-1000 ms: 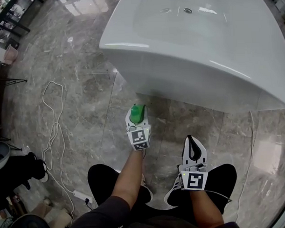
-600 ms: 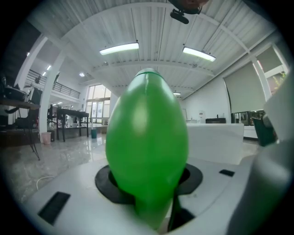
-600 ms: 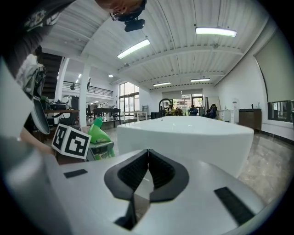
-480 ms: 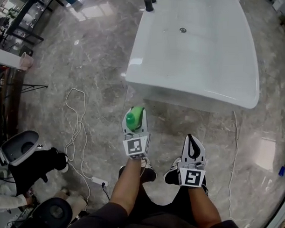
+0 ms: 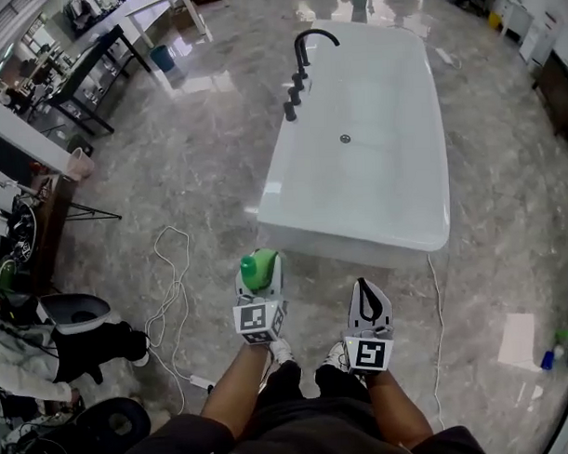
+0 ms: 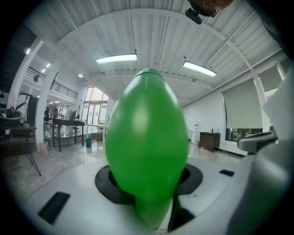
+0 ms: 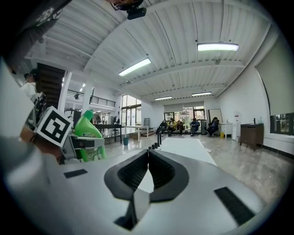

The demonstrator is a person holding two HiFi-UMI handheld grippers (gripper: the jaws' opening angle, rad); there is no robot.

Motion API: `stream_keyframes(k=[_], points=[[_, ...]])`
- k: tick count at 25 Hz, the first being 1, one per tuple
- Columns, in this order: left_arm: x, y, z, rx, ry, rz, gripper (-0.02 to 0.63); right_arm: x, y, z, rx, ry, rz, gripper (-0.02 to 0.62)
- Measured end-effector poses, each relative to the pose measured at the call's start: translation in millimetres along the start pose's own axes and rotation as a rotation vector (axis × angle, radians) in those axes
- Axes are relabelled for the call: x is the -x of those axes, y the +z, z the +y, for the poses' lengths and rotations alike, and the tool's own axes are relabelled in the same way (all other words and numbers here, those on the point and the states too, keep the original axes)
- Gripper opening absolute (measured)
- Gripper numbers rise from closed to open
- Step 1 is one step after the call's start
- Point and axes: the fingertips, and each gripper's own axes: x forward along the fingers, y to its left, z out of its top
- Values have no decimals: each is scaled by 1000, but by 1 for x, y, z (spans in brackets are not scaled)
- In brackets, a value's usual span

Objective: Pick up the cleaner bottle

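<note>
Green bottle sits pinched in the left gripper at lower centre, the right gripper pressed together.

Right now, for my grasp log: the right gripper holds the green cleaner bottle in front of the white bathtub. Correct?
No. The left gripper, not the right gripper, holds the green cleaner bottle in front of the white bathtub; the left gripper view shows it between those jaws.

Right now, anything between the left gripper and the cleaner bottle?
Nothing visible. The cleaner bottle is already clamped between the fingers of the left gripper. The right gripper is shut, empty, off to its side.
</note>
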Motion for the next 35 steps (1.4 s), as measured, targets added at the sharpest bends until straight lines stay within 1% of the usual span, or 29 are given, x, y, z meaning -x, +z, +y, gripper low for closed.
stream_keyframes(k=[3, 7, 12, 15, 19, 21, 27, 35], points=[[22, 25, -29, -11, -18, 0, 178, 20, 33, -15, 9, 3, -41, 17], [29, 50, -47, -7, -38, -11, 178, 24, 62, -27, 15, -18, -73, 15], [46, 61, -59, -32, -94, 23, 178, 36, 87, -30, 29, -74, -93, 15], [60, 71, -66, -48, -142, 15, 178, 48, 94, -34, 52, -110, -97, 15], [72, 93, -69, -66, -189, -12, 178, 55, 98, -32, 51, -136, -104, 15], [76, 97, -69, -68, -206, -21, 178, 58, 99, -26, 52, -144, -104, 15], [78, 102, -61, -80, -226, -28, 178, 61, 109, -15, 61, -178, -108, 15], [76, 96, -58, -81, -239, -18, 178, 59, 106, -16, 62, -210, -102, 15]])
